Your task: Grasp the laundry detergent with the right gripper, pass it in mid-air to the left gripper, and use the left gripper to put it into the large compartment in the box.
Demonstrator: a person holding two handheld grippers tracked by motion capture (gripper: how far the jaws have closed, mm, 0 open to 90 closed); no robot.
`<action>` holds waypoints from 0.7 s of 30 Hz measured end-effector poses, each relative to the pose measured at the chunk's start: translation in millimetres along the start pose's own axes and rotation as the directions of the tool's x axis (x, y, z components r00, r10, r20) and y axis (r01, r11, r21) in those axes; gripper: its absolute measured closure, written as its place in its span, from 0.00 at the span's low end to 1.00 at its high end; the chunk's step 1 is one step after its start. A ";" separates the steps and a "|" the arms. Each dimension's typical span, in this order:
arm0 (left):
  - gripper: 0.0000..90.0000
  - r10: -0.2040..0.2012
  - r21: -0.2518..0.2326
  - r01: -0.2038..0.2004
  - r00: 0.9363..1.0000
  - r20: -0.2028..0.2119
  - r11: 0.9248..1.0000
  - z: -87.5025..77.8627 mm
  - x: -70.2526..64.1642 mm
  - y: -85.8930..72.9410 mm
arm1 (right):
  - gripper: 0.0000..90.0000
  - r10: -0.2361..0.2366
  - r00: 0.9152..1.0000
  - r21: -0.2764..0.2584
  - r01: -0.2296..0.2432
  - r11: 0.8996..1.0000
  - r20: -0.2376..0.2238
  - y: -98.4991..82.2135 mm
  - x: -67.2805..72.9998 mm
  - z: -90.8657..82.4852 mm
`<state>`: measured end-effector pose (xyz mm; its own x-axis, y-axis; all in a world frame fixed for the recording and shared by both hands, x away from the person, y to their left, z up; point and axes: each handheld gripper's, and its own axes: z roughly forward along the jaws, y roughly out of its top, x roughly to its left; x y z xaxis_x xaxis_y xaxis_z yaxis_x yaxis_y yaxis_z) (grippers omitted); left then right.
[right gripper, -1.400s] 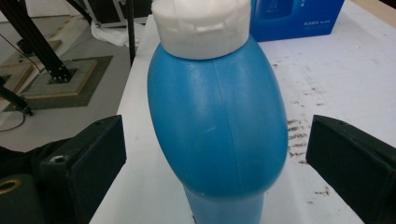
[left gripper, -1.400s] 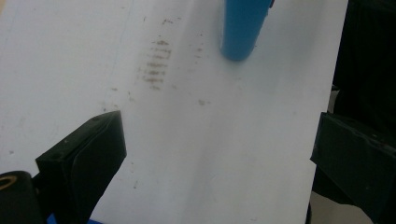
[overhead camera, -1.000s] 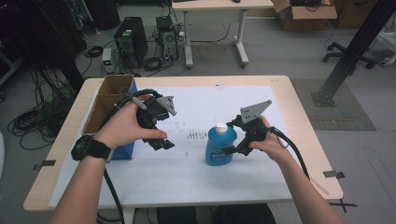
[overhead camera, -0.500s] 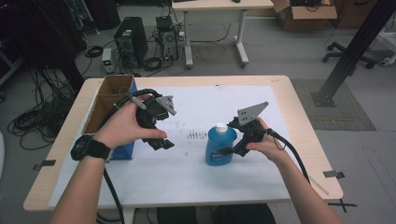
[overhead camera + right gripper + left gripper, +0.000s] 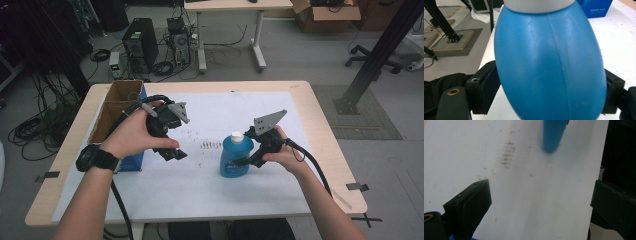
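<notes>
High view — bottle: a blue bottle [image 5: 236,156] with a white cap [image 5: 236,136] is standing upright on the white table cover [image 5: 280,190], just right of centre.
High view — right gripper [image 5: 248,161]: sitting at the bottle's 3 o'clock, its jaws having just been closing around the body.
High view — left gripper [image 5: 172,152]: hovering at the bottle's 9 o'clock, well apart, beside a cardboard box [image 5: 116,107].
Left gripper view — jaws: standing wide apart, released, nothing between them; the bottle's base [image 5: 552,136] is showing at 12 o'clock, past brown smudges [image 5: 506,155].
Right gripper view — jaws: pressing on both flanks of the blue bottle [image 5: 550,65], grasping it – white cap [image 5: 537,5] at 12 o'clock.
</notes>
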<state>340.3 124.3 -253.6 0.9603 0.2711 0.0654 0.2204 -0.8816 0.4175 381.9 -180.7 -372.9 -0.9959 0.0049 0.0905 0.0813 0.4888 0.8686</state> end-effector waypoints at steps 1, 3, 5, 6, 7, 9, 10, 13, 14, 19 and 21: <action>0.04 0.000 0.000 0.000 1.000 0.000 1.000 0.0 0.0 0.0 | 0.22 0.000 1.000 0.000 0.000 1.000 0.000 0.0 0.0 0.0; 0.04 0.000 0.000 0.000 1.000 0.000 1.000 0.1 0.0 -0.1 | 0.23 0.001 1.000 0.003 -0.001 1.000 0.001 -0.3 -0.1 -0.1; 0.04 0.000 0.004 0.000 1.000 0.001 1.000 0.3 0.3 -0.3 | 0.24 -0.001 1.000 0.002 0.001 1.000 0.001 -0.5 -0.3 -0.1; 0.04 0.000 0.004 0.000 1.000 0.001 1.000 0.3 0.3 -0.3 | 0.24 -0.001 1.000 0.002 0.001 1.000 0.001 -0.5 -0.3 -0.1; 0.04 0.000 0.005 0.000 1.000 0.001 1.000 0.5 0.3 -0.4 | 0.24 0.001 1.000 0.000 -0.001 1.000 0.003 -0.6 -0.2 -0.4; 0.04 -0.001 0.006 0.001 1.000 0.002 1.000 1.0 0.5 -0.3 | 0.25 0.001 1.000 -0.002 -0.001 1.000 0.001 -1.0 -0.5 -0.4; 0.04 -0.003 0.003 0.003 1.000 0.000 1.000 1.1 0.4 -0.4 | 0.25 0.001 1.000 -0.002 -0.001 1.000 0.001 -1.2 -0.4 -0.4; 0.04 0.000 0.003 0.000 1.000 0.002 1.000 1.0 0.4 0.2 | 0.26 0.000 1.000 0.000 0.000 1.000 0.001 -1.9 -0.1 -0.2; 0.04 0.001 0.004 -0.001 1.000 0.003 1.000 1.1 0.3 0.4 | 0.26 -0.001 1.000 0.001 0.001 1.000 0.000 -2.1 0.0 -0.1; 0.04 0.001 0.006 -0.001 1.000 0.005 1.000 1.8 -0.4 0.7 | 0.28 -0.004 1.000 0.005 0.004 1.000 0.004 -2.1 0.4 -0.1; 0.04 0.002 0.006 -0.002 1.000 0.002 1.000 1.5 -0.8 1.2 | 0.29 -0.004 1.000 0.004 0.004 1.000 0.005 -2.4 0.2 -0.4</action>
<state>340.1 122.4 -254.5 0.9609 0.2691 0.0645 0.2199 -0.8841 0.4123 381.5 -182.2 -374.8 -0.9963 0.0072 0.0851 0.0776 0.4925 0.8668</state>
